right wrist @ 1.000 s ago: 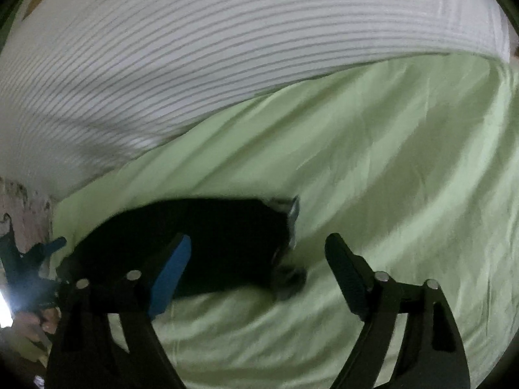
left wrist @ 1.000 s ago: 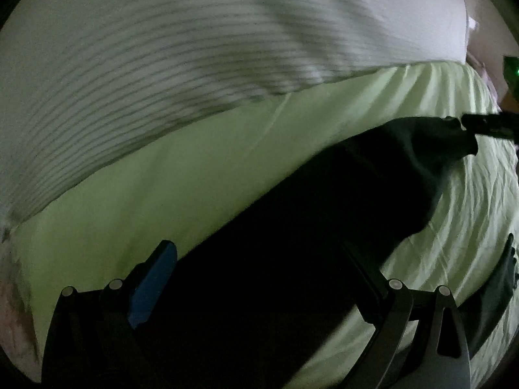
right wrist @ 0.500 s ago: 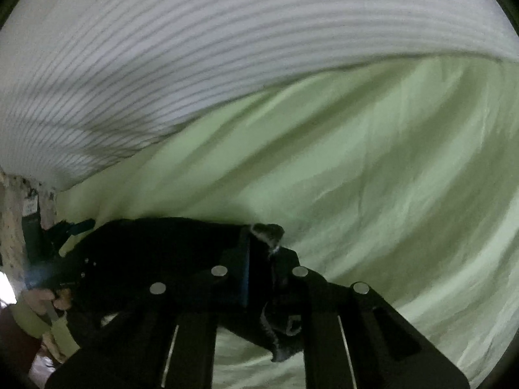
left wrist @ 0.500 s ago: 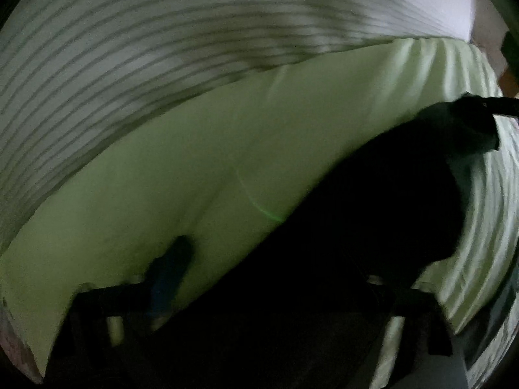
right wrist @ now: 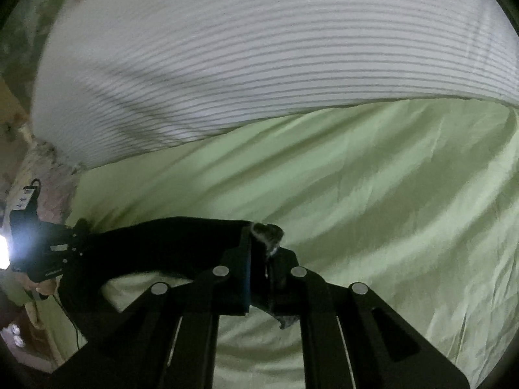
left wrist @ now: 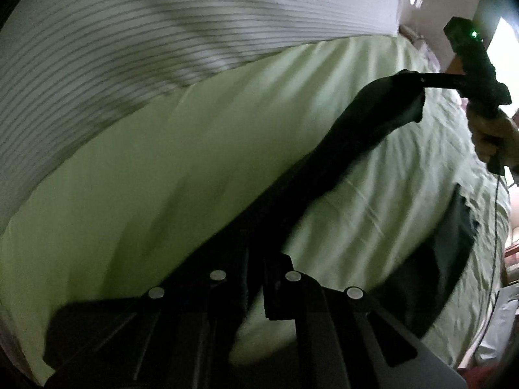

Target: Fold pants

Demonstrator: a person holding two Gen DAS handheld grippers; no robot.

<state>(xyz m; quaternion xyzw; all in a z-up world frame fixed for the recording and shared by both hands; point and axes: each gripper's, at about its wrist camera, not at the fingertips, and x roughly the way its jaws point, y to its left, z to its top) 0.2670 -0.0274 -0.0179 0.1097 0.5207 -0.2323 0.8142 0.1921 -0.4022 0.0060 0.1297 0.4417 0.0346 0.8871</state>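
Note:
The dark pants (left wrist: pixel 340 159) hang stretched between my two grippers above the light green bed sheet (left wrist: pixel 181 168). My left gripper (left wrist: pixel 254 265) is shut on one end of the pants. My right gripper (right wrist: pixel 259 253) is shut on the other end, where a grey edge of the pants (right wrist: pixel 267 231) sticks out. In the left wrist view the right gripper (left wrist: pixel 418 81) shows far right, clamped on the cloth. In the right wrist view the left gripper (right wrist: pixel 76 243) shows far left, holding the pants (right wrist: pixel 168 243). Another part of the pants (left wrist: pixel 434 265) hangs at lower right.
A white striped duvet (right wrist: pixel 259 55) is bunched along the far side of the bed and also shows in the left wrist view (left wrist: pixel 146 32). The green sheet (right wrist: pixel 373 194) is wrinkled. A bright light (right wrist: pixel 3 253) glares at the left edge.
Both grippers went from open to shut on the pants' ends. The pants have been lifted off the sheet and pulled taut between them.

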